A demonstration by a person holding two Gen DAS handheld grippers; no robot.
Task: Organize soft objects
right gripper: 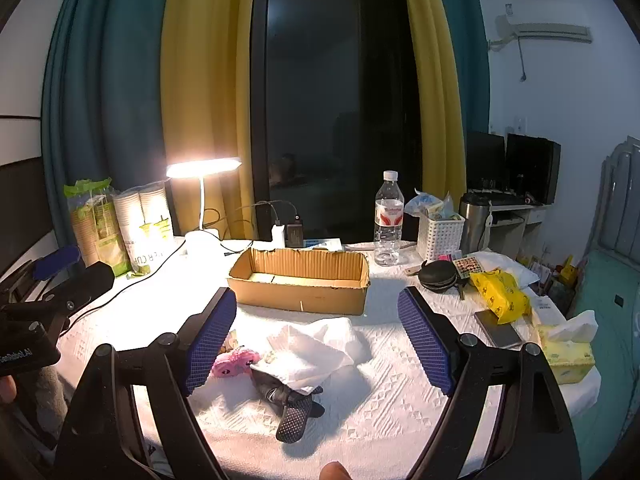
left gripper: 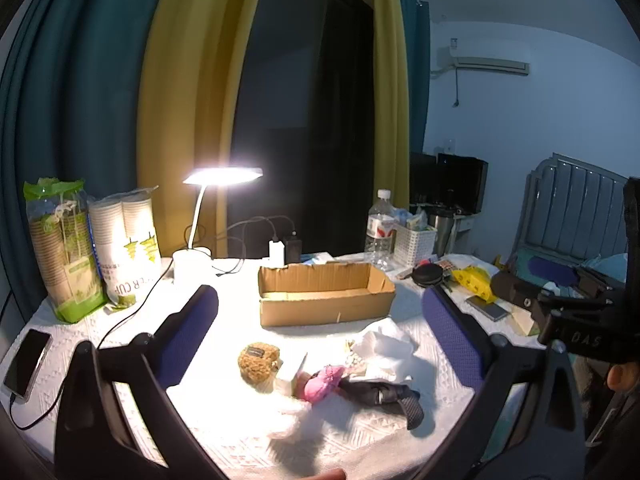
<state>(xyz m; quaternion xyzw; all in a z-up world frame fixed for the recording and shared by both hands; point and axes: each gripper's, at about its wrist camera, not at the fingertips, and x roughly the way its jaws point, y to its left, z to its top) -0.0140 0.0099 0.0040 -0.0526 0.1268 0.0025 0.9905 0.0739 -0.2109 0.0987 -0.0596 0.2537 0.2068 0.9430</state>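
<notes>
A small heap of soft things lies on the white cloth in front of an empty cardboard box (left gripper: 326, 294) (right gripper: 300, 286). The heap holds a brown knitted plush (left gripper: 258, 366), a pink plush (left gripper: 322, 380) (right gripper: 234, 362), a crumpled white cloth (left gripper: 386, 350) (right gripper: 316, 350) and a dark sock with grip dots (left gripper: 384, 396) (right gripper: 290, 404). My left gripper (left gripper: 320, 340) hovers above the heap, open and holding nothing. My right gripper (right gripper: 316, 340) also stands open over the white cloth and sock. Each gripper's body shows at the edge of the other's view.
A lit desk lamp (left gripper: 222, 178), two packs of paper cups (left gripper: 94, 248), a phone on a cable (left gripper: 26, 362) and chargers stand at the left and back. A water bottle (right gripper: 388, 220), white basket (right gripper: 440, 236), dark round case (right gripper: 438, 274), yellow packet (right gripper: 500, 290) and tissue box (right gripper: 568, 354) sit at the right.
</notes>
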